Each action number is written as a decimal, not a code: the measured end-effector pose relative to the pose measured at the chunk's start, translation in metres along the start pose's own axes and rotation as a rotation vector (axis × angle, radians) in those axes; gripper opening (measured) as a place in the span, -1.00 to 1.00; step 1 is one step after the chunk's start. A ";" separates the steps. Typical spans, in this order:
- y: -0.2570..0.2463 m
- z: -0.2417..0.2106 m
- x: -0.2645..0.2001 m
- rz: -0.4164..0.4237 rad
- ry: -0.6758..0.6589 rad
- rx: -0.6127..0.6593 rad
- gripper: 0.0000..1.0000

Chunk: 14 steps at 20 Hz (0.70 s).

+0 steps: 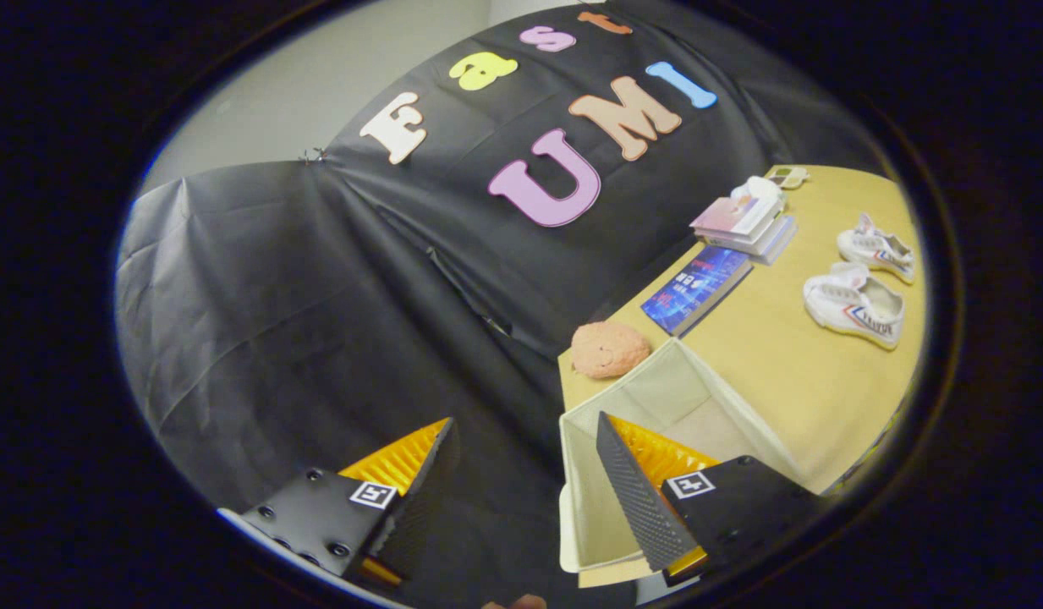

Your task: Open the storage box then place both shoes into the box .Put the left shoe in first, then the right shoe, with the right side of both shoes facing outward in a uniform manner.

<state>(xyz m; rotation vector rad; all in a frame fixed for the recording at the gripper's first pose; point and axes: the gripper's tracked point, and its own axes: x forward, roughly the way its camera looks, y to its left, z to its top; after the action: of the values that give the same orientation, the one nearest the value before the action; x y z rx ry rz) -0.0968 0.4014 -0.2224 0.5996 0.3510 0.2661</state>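
An open cream fabric storage box [682, 393] stands at the near corner of the wooden table [792, 389], its inside bare. My gripper [525, 444] is open, nothing between its fingers; one finger [631, 491] overlaps the box's near wall, the other hangs over the black cloth off the table's side. Two white canvas shoes lie far beyond the box on the table: the nearer shoe [855, 306] and the farther shoe [878, 249], side by side, both with striped side marks showing.
A pink fuzzy round object [608, 348] sits just behind the box. A blue book [697, 289] lies beyond it, then a stack of books [745, 224] with a white item on top, and a small case [787, 176] at the table's far end.
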 end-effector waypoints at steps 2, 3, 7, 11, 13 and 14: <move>-0.023 0.013 -0.008 -0.018 -0.012 -0.026 0.99; -0.035 0.021 -0.010 -0.024 -0.017 -0.032 0.99; -0.104 0.055 -0.020 -0.103 -0.019 -0.094 0.99; -0.180 0.084 -0.032 -0.166 0.022 -0.168 1.00; -0.222 0.099 -0.043 -0.214 0.043 -0.199 1.00; -0.242 0.106 -0.048 -0.235 0.055 -0.210 1.00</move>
<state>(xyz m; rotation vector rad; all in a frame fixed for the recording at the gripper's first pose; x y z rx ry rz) -0.0643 0.1394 -0.2722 0.3412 0.4367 0.0915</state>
